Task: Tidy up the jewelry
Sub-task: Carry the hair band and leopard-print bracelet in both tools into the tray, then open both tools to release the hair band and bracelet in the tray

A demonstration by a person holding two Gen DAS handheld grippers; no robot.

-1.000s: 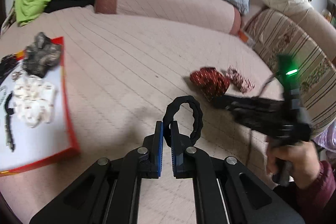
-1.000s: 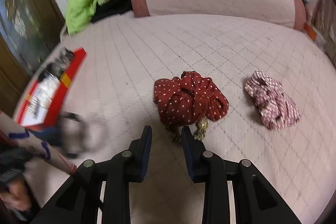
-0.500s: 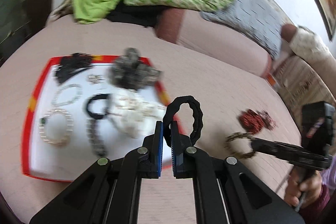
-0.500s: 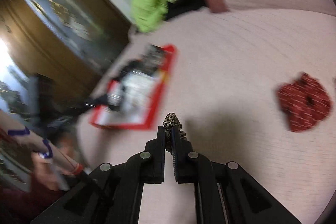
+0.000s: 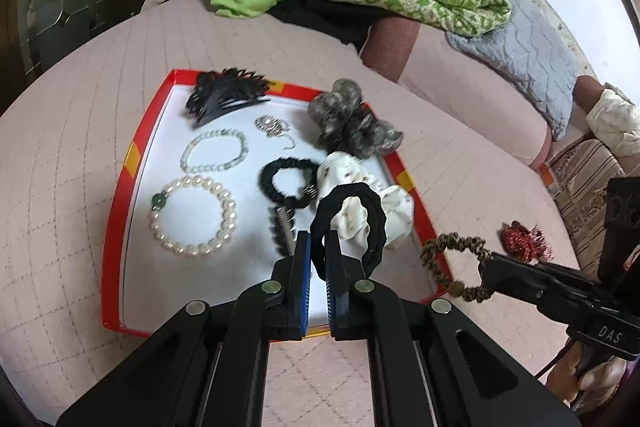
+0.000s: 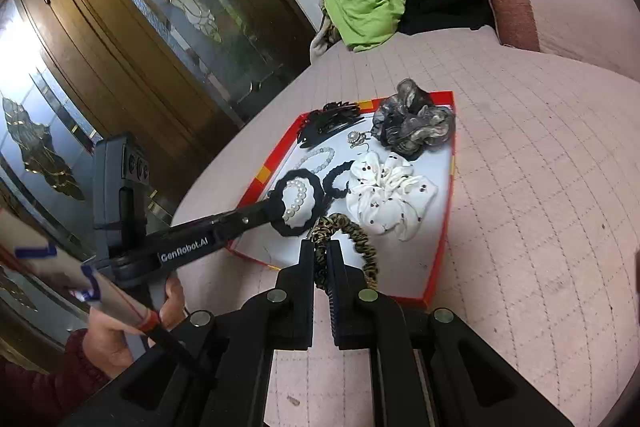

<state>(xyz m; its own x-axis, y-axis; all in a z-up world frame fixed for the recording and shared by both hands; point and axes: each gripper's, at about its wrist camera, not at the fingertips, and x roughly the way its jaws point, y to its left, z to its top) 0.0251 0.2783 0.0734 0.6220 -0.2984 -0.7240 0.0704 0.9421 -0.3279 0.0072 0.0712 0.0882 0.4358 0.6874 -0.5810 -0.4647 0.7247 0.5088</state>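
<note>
Pink quilted bed (image 5: 460,155) beneath red-rimmed tray (image 5: 120,187); my left claw (image 5: 318,247) pinches black scrunchie (image 5: 360,199), right claw (image 6: 321,255) leopard scrunchie (image 6: 360,239).

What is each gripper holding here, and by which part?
The left gripper pinches a black hair tie at the near side of its loop. The right gripper pinches a leopard-print hair tie at its near bend.
</note>
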